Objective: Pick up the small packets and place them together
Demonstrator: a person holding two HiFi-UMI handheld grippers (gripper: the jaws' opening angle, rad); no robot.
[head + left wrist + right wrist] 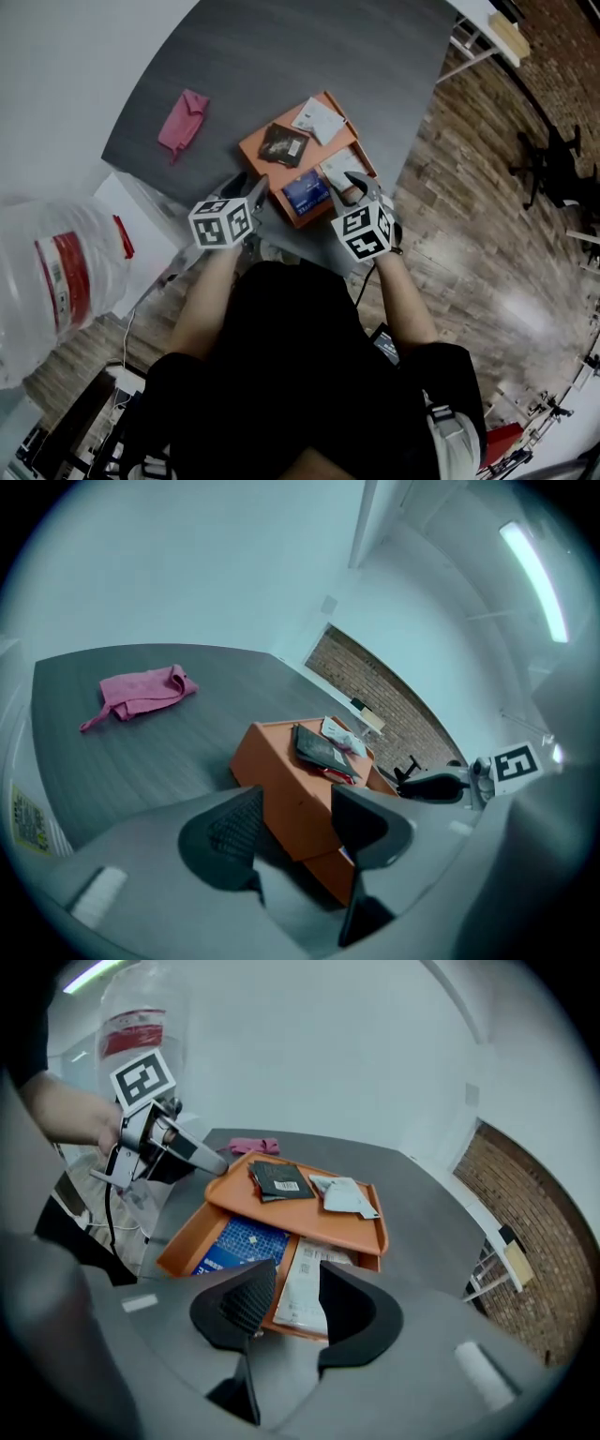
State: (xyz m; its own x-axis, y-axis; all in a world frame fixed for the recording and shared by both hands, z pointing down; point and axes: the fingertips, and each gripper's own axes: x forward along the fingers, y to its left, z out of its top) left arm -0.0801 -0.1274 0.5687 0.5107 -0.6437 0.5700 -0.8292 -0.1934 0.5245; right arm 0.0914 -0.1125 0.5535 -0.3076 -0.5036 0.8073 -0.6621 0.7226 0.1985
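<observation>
Head view — right claw forward, parted

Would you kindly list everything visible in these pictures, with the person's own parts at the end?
table: one, dark grey, under the trays
upper tray: one, orange, lying askew on the lower tray
lower tray: one, orange, at the table's near edge
black packet: one, black, on the upper tray
white packets: two, white, one on the upper tray, one in the lower tray
blue packet: one, blue, in the lower tray
cloth: one, pink, on the table left of the trays
water bottle: one, clear with a red label, at the person's left
chair: one, black, on the wooden floor
left gripper: grey, jaws open
right gripper: grey, jaws open
</observation>
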